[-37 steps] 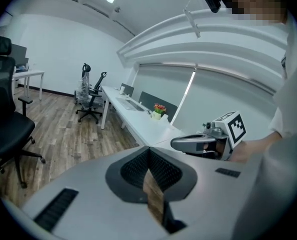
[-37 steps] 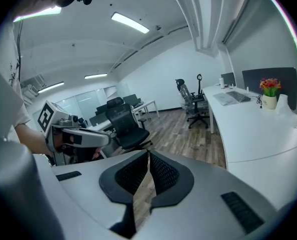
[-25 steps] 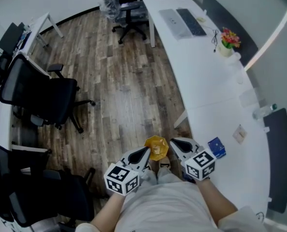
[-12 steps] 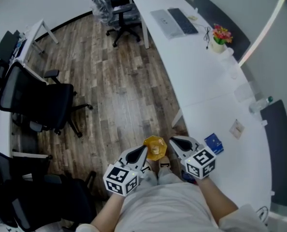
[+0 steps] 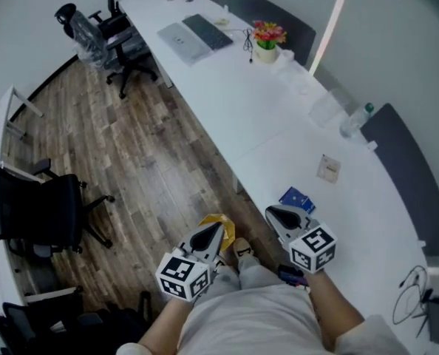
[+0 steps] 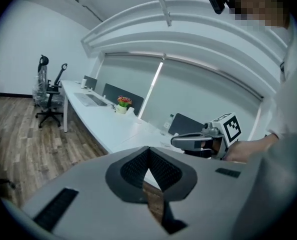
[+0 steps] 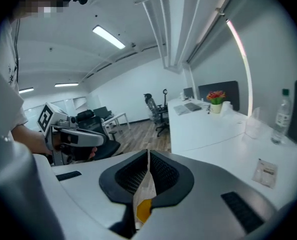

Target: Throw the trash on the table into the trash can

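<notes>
on the long white table (image 5: 278,117), nearest the person's end, lies a blue box (image 5: 296,198), then a small packet (image 5: 328,168), a clear bottle (image 5: 355,120), and far along it a flower pot (image 5: 266,39) and keyboard (image 5: 208,32). off the table's edge, over the wood floor, the left gripper (image 5: 218,234) is clenched and empty, half hiding a yellow thing (image 5: 227,226). the right gripper (image 5: 273,213), at the table's near edge and tipped slightly down, is clenched on a thin white-and-yellow wrapper (image 7: 142,194) standing on edge, its long axis along the jaws
</notes>
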A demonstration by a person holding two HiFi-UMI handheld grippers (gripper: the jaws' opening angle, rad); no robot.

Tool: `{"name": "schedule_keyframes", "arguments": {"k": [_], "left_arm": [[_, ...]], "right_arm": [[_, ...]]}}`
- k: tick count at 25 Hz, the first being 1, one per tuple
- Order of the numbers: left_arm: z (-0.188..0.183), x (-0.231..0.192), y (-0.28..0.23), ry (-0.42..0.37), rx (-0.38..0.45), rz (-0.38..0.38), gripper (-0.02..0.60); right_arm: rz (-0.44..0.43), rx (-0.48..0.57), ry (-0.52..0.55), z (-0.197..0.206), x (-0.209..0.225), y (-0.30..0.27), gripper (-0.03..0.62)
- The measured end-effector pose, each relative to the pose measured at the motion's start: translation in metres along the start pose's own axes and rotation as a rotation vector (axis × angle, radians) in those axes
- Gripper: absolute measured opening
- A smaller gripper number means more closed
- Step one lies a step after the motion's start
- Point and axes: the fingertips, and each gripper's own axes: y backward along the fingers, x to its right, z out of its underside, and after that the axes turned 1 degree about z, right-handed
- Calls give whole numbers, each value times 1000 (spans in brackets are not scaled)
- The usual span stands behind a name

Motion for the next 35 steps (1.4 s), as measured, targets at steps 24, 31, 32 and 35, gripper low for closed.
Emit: {"name": "schedule_keyframes", "arguments": {"k": [24, 31, 32, 35], "left_arm": [[-8, 78, -139, -81, -142, 225, 2], [6, 69, -155, -67, -187, 208, 2], [9, 69, -156, -64, -193, 206, 2], [16, 66, -157, -62, -214, 204, 2]], "right_arm": [[409, -38, -195, 90, 182, 112, 62], [335, -166, -226, 137, 195, 75, 239], [325, -182, -232, 143, 196, 70, 256], [312, -222, -244, 157, 199, 61, 290]]}}
